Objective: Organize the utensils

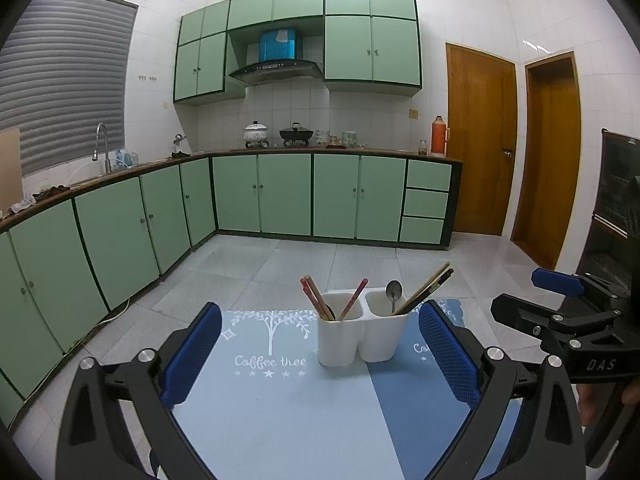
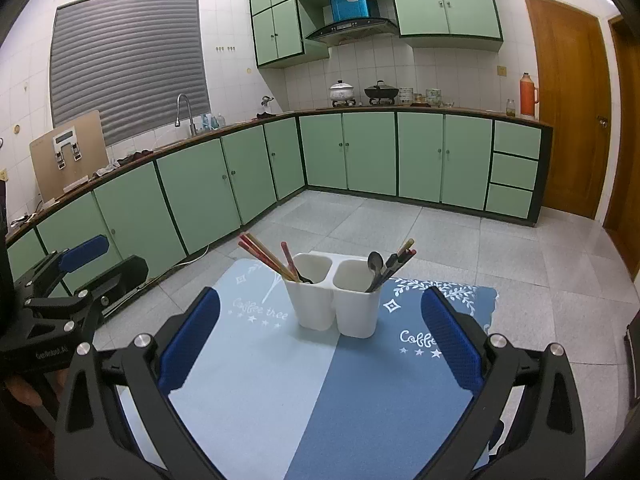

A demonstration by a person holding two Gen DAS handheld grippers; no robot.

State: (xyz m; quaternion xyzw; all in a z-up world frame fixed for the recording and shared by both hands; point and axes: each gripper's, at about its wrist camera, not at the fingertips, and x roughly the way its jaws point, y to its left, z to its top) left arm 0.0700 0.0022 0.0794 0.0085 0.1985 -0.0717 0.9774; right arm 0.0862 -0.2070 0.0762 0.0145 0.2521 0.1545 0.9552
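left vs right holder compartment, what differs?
Left compartment holds reddish chopsticks leaning left; right compartment holds dark chopsticks leaning right. The right one's spoon stands bowl-up; the left one shows only a dark spoon-like tip at its rim. Both are white and joined.

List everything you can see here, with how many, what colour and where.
utensil holder: one, white, two compartments, on the mat
red chopsticks: several, left compartment
dark spoon: one, barely showing, left compartment
spoon: one, metal, right compartment
dark chopsticks: several, right compartment
mat: one, two-tone blue, under the holder
white pot: one, on the stove
black wok: one, on the stove
thermos: one, orange, counter end
left gripper: open, empty
right gripper: open, empty
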